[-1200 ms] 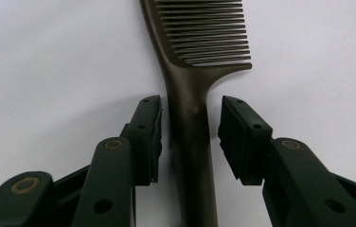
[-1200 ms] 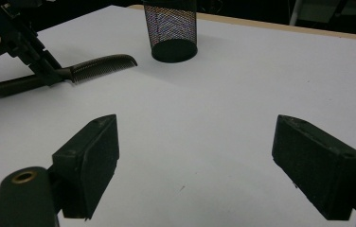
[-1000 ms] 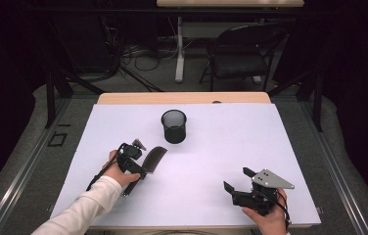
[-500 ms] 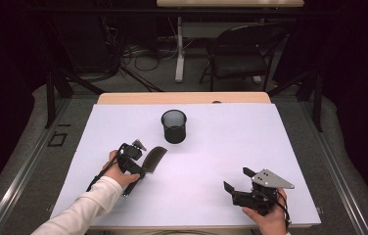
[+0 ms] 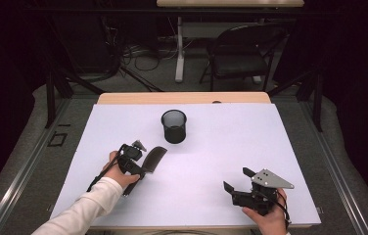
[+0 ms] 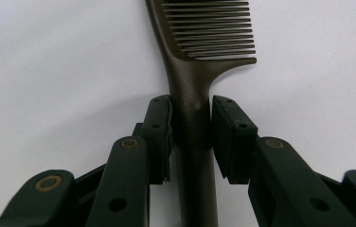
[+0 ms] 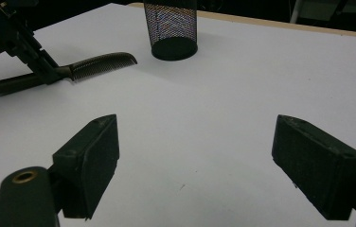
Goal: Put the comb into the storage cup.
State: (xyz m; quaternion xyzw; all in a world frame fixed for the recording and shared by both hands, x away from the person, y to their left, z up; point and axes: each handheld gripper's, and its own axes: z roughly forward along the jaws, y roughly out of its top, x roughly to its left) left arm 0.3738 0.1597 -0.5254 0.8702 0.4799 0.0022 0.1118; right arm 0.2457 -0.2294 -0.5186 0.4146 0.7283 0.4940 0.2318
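A dark comb [image 5: 153,157] lies on the white table [image 5: 231,142], left of centre, teeth pointing toward a black mesh cup [image 5: 173,126]. My left gripper [image 5: 141,167] is shut on the comb's handle. In the left gripper view both pads [image 6: 159,137] press the handle just below the teeth of the comb [image 6: 204,28]. My right gripper [image 5: 236,179] rests near the front right edge, held by a hand. It is open, jaws wide apart, with nothing between them. The right gripper view looks past the open right gripper [image 7: 195,170] at the comb [image 7: 100,64], the left gripper [image 7: 29,47] and the cup [image 7: 171,28].
A wooden strip [image 5: 182,98] runs along the table's far edge. Beyond it stand a black folding chair [image 5: 241,54] and a desk leg [image 5: 179,49] with cables on the floor. Metal rails flank the table on both sides.
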